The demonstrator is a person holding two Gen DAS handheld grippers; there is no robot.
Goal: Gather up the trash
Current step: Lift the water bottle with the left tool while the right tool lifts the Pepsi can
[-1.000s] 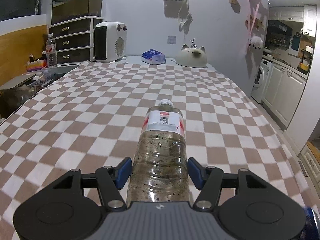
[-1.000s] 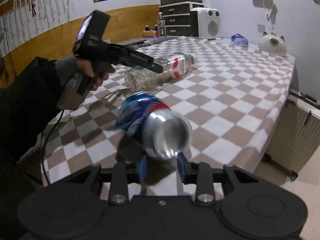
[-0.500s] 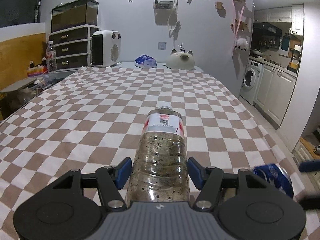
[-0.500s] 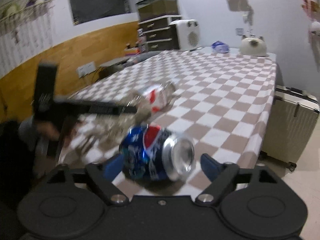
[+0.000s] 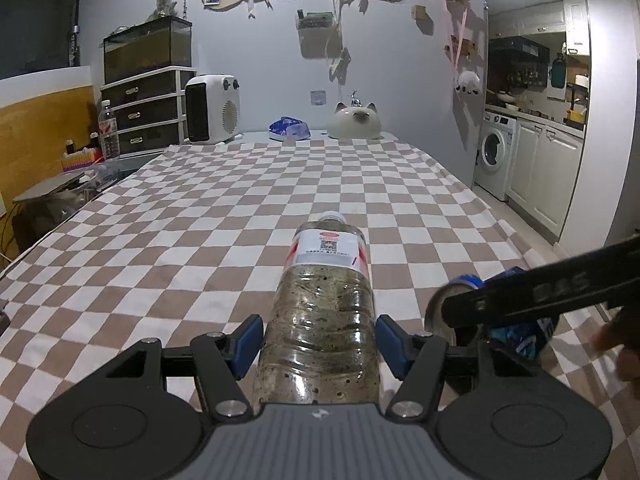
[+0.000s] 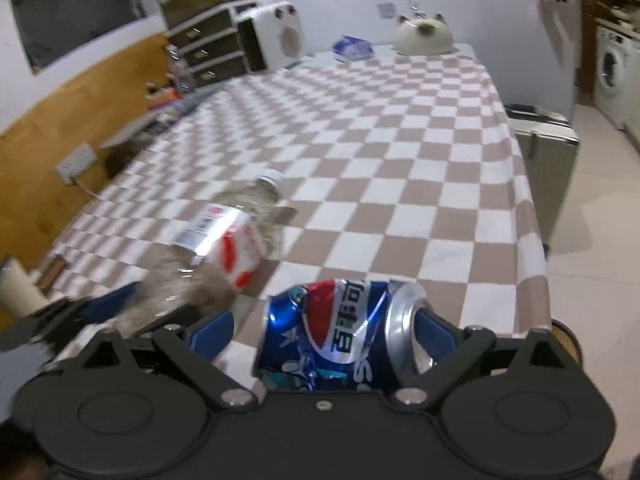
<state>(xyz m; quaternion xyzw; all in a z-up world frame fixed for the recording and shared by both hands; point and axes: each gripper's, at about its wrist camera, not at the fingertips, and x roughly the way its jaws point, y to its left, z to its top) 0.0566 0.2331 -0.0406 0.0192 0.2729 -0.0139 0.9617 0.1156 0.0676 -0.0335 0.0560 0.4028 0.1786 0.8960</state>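
Observation:
A clear plastic bottle [image 5: 324, 312] with dirty contents and a red and white label is held between the blue pads of my left gripper [image 5: 320, 340], above the checkered table [image 5: 200, 232]. The bottle also shows in the right wrist view [image 6: 224, 248]. A crushed blue Pepsi can [image 6: 340, 340] lies sideways between the wide-spread fingers of my right gripper [image 6: 324, 332]; the left pad stands clear of it. The can [image 5: 516, 320] and right gripper [image 5: 560, 292] show at the right of the left wrist view.
At the table's far end stand a white heater [image 5: 212, 110], a drawer unit [image 5: 148, 112] with a tank on top, a blue packet [image 5: 289, 129] and a cat-shaped dish [image 5: 354, 122]. The table's right edge [image 6: 532, 216] drops to the floor beside a suitcase [image 6: 548, 148].
My right gripper has opened from its grip on the can and swung in close beside my left gripper. The can now lies sideways between its fingers. The left gripper keeps hold of the bottle.

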